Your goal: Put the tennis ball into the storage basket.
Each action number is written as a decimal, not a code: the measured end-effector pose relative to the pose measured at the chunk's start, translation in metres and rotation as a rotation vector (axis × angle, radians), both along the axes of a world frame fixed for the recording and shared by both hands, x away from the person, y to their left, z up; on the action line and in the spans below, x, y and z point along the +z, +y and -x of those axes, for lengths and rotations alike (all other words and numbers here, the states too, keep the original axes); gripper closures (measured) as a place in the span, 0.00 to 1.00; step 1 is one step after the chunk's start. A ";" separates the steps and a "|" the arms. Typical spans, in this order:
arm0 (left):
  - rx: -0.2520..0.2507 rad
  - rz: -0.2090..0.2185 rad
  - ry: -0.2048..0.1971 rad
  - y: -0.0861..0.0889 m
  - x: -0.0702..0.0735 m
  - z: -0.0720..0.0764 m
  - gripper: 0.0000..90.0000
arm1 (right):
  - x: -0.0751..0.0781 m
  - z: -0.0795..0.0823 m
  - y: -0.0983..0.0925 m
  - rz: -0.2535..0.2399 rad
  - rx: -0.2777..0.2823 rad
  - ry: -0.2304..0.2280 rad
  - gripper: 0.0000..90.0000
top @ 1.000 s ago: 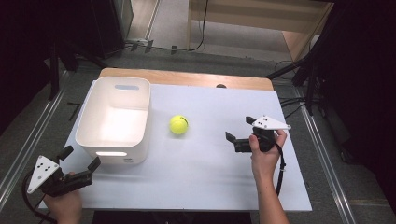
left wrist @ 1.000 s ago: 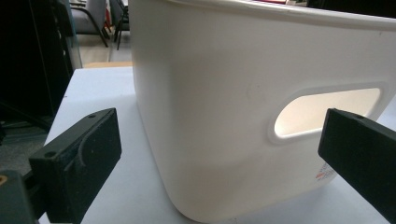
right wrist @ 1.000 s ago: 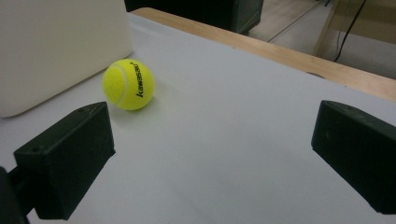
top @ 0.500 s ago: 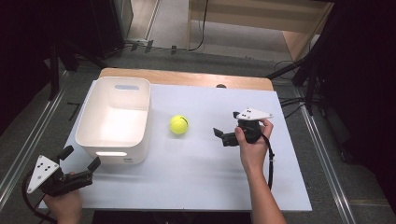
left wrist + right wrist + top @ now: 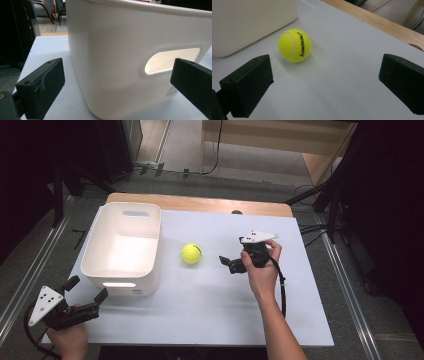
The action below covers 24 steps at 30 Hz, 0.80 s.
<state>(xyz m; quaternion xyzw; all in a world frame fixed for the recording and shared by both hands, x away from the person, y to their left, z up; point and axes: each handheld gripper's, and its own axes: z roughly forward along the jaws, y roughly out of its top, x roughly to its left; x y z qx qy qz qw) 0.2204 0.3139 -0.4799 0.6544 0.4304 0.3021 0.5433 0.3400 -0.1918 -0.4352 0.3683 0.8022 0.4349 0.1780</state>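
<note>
High view: your right gripper (image 5: 231, 263) sits just right of the ball (image 5: 191, 253), jaws spread, nothing in them, pointing left at it. Ball is on the worktop (image 5: 210, 310) mid-way, betw the bin (image 5: 122, 251) and your right hand (image 5: 260, 267). Ball apart from the bin, not touching. Your left gripper (image 5: 85, 296) is at the near-left corner, by the bin's near wall, jaws spread too, empty. Right hand is clearly the nearer one to the ball; left is well apart from it w/ the bin in the way.

Left gripper view: jaws wide, bin wall w/ handle slot (image 5: 172, 61) straight ahead betw them, close but no contact.

Right gripper view: jaws spread wide, ball (image 5: 295, 45) ahead and off-centre, nearer the left jaw of that view than the right. Bin corner (image 5: 252, 22) behind it at upper left. Gap remains betw jaw tips and ball.

Judgement: reach phase, grasp not begun. Next move prob needs you to push fwd and shift toward the ball's side so it centres betw the jaws. Round, so no axis to line up; may roll toward the bin if nudged.
</note>
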 end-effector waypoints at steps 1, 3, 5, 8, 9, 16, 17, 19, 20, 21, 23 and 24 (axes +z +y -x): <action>-0.001 -0.001 0.001 0.000 0.000 0.000 0.00 | 0.001 -0.003 0.003 0.003 0.008 0.006 0.00; -0.001 0.000 0.001 0.000 0.000 0.000 0.00 | 0.002 -0.005 0.006 0.007 0.013 0.012 0.00; -0.002 0.000 0.001 0.000 0.000 0.000 0.00 | 0.001 -0.008 0.009 0.011 0.025 0.017 0.00; -0.004 -0.001 0.002 0.000 0.000 0.000 0.00 | 0.001 -0.012 0.014 0.021 0.036 0.027 0.00; -0.003 -0.001 0.001 0.000 0.000 0.000 0.00 | 0.001 -0.012 0.014 0.021 0.036 0.027 0.00; -0.001 -0.006 0.003 0.000 0.000 -0.001 0.00 | -0.002 -0.021 0.024 0.025 0.067 0.064 0.00; -0.002 -0.007 0.004 0.000 0.000 -0.001 0.00 | -0.002 -0.023 0.025 0.026 0.076 0.065 0.00; -0.004 -0.006 0.004 0.000 0.000 -0.001 0.00 | -0.003 -0.025 0.027 0.038 0.081 0.075 0.00; -0.004 -0.006 0.004 0.000 0.000 -0.001 0.00 | -0.004 -0.026 0.028 0.045 0.082 0.077 0.00; -0.005 -0.006 0.003 0.000 0.000 -0.001 0.00 | -0.004 -0.026 0.030 0.050 0.085 0.080 0.00; -0.005 -0.006 0.003 0.000 0.000 -0.001 0.00 | -0.005 -0.028 0.033 0.062 0.091 0.096 0.00; -0.004 -0.007 0.003 0.000 0.000 -0.001 0.00 | -0.006 -0.029 0.034 0.065 0.097 0.099 0.00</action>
